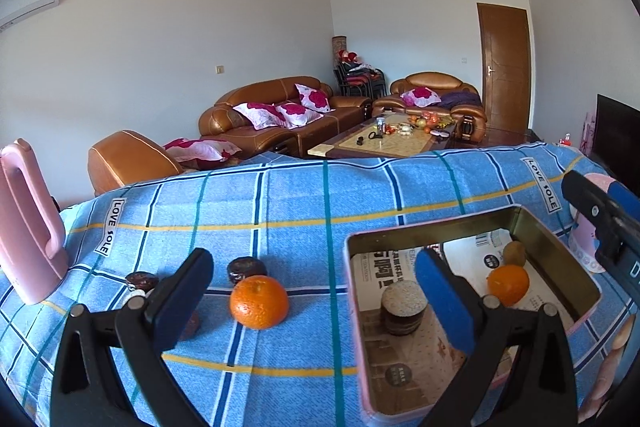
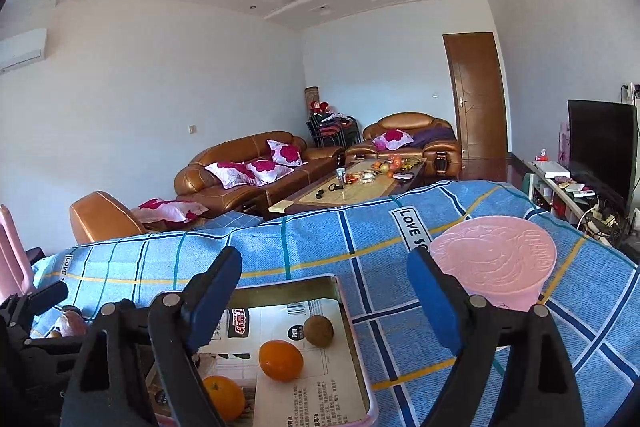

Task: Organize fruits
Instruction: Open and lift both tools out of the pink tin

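Note:
An orange (image 1: 259,302) lies on the blue checked cloth (image 1: 304,195), between the wide-open fingers of my left gripper (image 1: 312,303) and touching neither pad. To its right stands a pink-rimmed tin (image 1: 432,227) holding another orange (image 1: 508,285), a kiwi (image 1: 514,253) and a stack of round cakes (image 1: 402,307). My right gripper (image 2: 324,301) hangs open over the tin (image 2: 288,289) with nothing in it. Below it are an orange (image 2: 281,360), the kiwi (image 2: 318,331) and a second orange (image 2: 224,397) near the left finger.
Two dark round cakes (image 1: 247,269) lie on the cloth behind the loose orange. A pink handled object (image 1: 24,223) stands at the left edge. A pink round lid (image 2: 494,259) sits right of the tin. Sofas and a coffee table (image 2: 360,187) lie beyond the table.

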`<state>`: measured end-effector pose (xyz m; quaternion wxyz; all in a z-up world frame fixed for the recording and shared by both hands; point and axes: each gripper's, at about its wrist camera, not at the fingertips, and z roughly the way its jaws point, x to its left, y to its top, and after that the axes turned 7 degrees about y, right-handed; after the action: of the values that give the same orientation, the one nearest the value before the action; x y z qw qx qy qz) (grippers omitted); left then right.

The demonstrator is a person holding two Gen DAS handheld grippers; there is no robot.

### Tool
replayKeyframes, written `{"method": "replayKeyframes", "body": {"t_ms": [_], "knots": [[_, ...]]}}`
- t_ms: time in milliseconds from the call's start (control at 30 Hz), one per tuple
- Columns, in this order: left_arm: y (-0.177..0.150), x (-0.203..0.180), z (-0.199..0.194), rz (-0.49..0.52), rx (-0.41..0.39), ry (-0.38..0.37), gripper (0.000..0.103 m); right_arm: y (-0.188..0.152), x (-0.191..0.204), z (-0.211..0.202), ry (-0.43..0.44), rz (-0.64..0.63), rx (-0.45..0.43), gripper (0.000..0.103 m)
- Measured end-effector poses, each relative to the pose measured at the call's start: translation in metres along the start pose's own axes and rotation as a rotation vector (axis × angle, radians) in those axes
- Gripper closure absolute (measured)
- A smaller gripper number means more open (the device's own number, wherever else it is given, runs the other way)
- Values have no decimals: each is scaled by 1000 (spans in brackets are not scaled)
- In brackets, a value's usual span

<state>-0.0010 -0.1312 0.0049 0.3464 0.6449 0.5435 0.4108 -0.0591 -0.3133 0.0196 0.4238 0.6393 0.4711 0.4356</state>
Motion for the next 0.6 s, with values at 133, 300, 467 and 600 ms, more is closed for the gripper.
{"method": "replayKeyframes", "body": {"t_ms": [133,300,467,600], "knots": [[-3,9,2,0,8,13,0,-1,7,1,-23,-36,16,17],[-6,17,2,-8,17,6,0,-5,10,0,-44,-39,49,17],[-9,26,1,-15,31,-7,0,-10,12,-6,-66,-17,66,17],[-12,37,2,-36,51,-18,0,-15,19,-7,-69,-2,104,17]]}}
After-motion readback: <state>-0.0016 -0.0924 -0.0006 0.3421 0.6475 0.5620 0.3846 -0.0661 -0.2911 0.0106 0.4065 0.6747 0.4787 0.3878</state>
